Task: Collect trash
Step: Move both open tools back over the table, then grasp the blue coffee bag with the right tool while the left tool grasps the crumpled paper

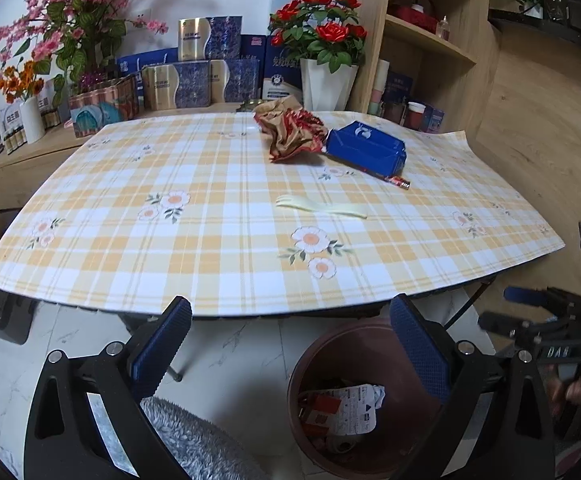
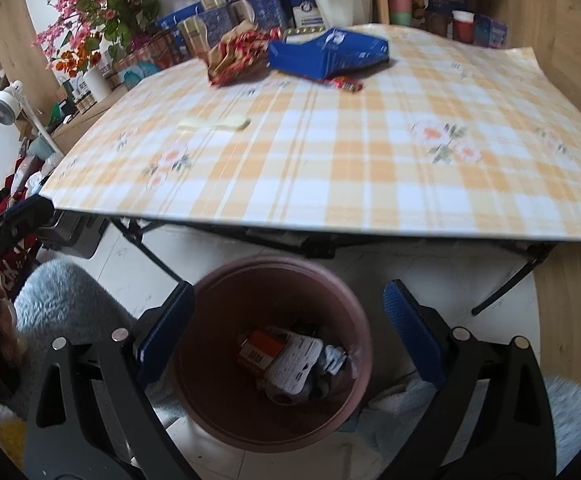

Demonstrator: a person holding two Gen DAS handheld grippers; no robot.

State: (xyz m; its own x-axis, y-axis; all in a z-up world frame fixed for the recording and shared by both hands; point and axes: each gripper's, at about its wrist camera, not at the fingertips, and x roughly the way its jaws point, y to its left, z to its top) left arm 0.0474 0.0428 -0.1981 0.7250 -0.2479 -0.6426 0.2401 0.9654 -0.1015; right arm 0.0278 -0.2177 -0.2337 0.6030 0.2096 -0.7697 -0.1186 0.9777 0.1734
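Right tool (image 2: 288, 332) wide open, empty, over brown bin (image 2: 226, 420) (paper scraps inside); blue box (image 2: 326, 54), crumpled wrapper (image 2: 238, 58) at bench (image 2: 330, 184) far edge.

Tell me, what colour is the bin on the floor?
The bin is reddish brown. The right wrist view shows it best.

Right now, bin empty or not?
Not empty: the brown bin holds crumpled printed packaging at its bottom, well below the rim.
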